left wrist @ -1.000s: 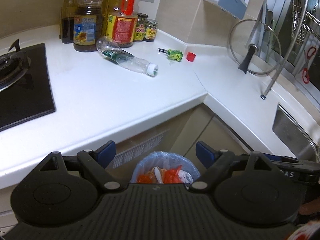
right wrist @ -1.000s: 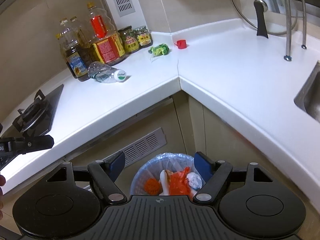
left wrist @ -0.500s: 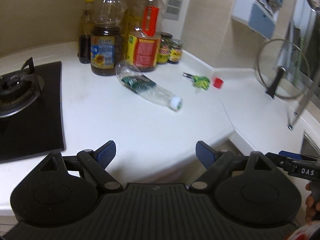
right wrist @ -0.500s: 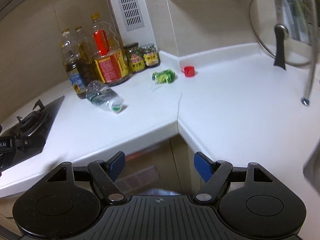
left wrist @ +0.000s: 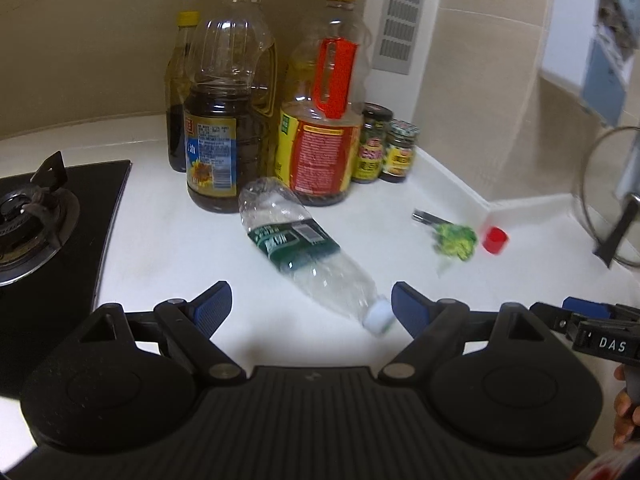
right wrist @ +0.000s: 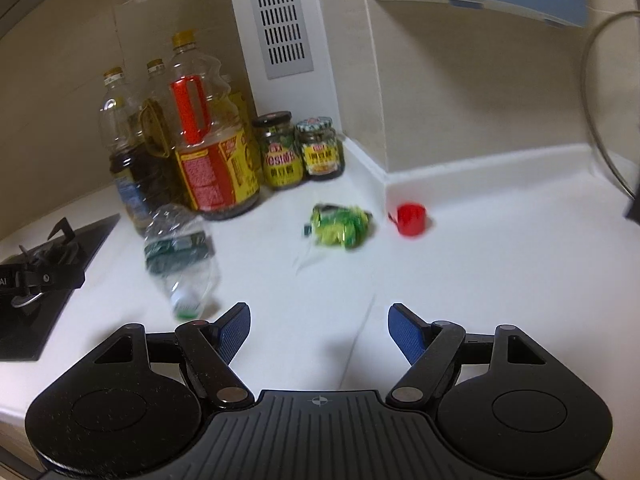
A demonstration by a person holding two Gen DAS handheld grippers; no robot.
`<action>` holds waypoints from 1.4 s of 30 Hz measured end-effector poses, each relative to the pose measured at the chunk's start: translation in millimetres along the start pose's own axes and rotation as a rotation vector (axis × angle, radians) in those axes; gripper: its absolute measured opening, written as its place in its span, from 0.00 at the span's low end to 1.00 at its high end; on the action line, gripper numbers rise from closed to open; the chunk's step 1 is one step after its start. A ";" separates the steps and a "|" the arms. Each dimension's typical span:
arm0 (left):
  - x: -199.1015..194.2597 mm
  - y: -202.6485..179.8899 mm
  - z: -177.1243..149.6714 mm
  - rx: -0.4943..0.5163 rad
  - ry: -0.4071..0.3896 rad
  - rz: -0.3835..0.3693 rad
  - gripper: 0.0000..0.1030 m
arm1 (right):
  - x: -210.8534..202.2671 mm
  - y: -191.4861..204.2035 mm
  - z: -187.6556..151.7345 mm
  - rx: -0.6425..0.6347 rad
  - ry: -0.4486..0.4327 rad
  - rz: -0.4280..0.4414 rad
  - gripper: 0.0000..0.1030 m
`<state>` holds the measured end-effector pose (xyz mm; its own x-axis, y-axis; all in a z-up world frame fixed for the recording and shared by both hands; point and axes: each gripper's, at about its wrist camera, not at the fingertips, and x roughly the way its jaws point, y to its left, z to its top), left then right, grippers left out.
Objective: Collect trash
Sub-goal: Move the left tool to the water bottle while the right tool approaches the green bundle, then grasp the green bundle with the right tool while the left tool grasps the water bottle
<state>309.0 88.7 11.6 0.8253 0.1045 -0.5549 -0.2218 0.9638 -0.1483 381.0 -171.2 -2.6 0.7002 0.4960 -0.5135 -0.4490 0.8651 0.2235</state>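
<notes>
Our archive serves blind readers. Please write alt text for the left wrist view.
An open, empty left claw hovers over a white counter near a clear plastic bottle lying on its side. Beyond lie a green wrapper and red cap.

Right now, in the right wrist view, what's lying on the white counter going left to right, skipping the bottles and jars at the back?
Stove → clear plastic bottle → green wrapper → red cap.

White counter (left wrist: 168, 248) w/ plastic bottle (left wrist: 308, 252) (lying down), green wrapper (left wrist: 456, 240), red cap (left wrist: 495, 240), oil bottles (left wrist: 320, 120).
</notes>
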 end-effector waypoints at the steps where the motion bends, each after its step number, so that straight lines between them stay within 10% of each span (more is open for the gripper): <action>1: 6.8 -1.4 2.7 -0.006 -0.001 0.010 0.83 | 8.6 -2.9 5.1 -0.009 -0.006 0.009 0.74; 26: 92.9 -13.6 16.0 -0.105 0.040 0.144 0.83 | 162.4 -28.6 50.5 -0.137 0.003 0.022 0.78; 42: 103.2 -8.4 14.6 -0.134 0.048 0.152 0.83 | 165.0 -33.5 44.4 -0.172 0.060 0.034 0.35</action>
<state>403.6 95.0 -32.4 0.7520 0.2311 -0.6173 -0.4114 0.8963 -0.1656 536.2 -115.0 -58.0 0.6513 0.5147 -0.5576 -0.5636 0.8201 0.0987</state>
